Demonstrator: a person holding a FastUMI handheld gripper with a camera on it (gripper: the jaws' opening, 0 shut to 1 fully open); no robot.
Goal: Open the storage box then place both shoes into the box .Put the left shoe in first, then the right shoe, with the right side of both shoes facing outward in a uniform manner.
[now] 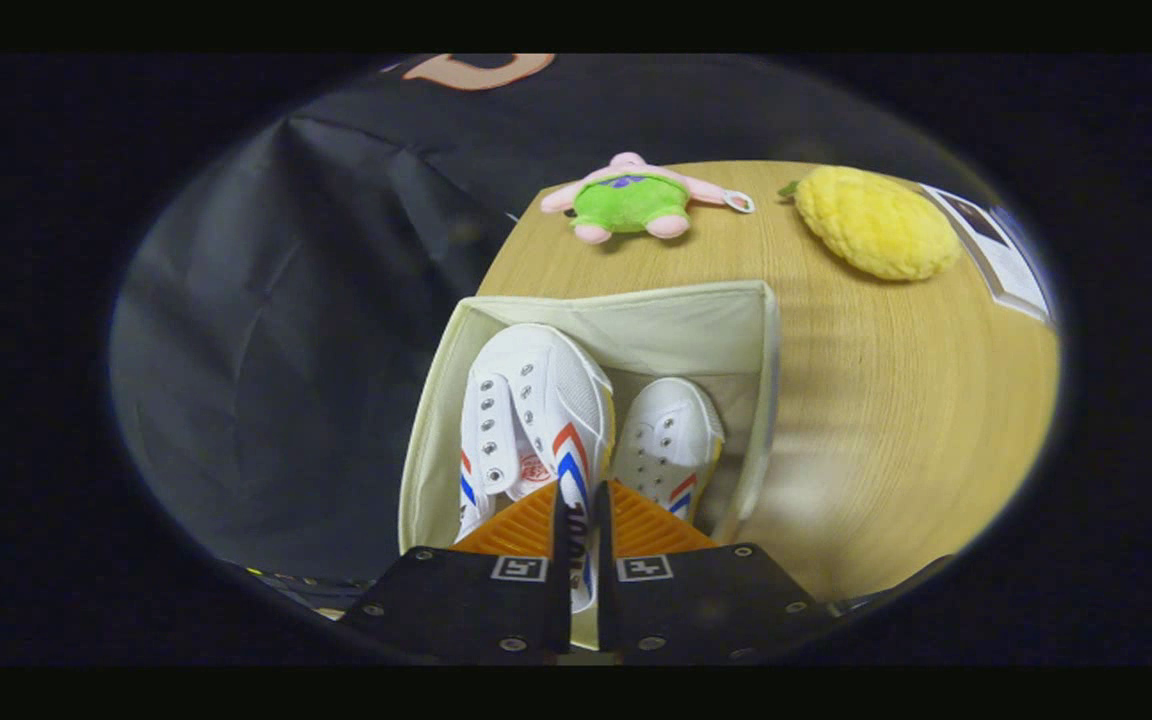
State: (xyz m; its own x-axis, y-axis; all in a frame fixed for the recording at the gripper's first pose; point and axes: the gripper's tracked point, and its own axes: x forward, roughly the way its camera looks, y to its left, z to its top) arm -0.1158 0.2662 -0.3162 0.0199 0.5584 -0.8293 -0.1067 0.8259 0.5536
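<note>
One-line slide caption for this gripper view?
Claw pinching the nearer white shoe in the open storage box, second shoe alongside.

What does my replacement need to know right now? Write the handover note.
Claw: shut on the near shoe, fingers pinching its side wall, shoe held inside the open storage box.
Second shoe: already lying in the box, beside the held one.
Box stands on the wooden table, plush toys beyond it.
Done: box open, first shoe in.
Left: let go of the held shoe, check that both face the same way.
</note>
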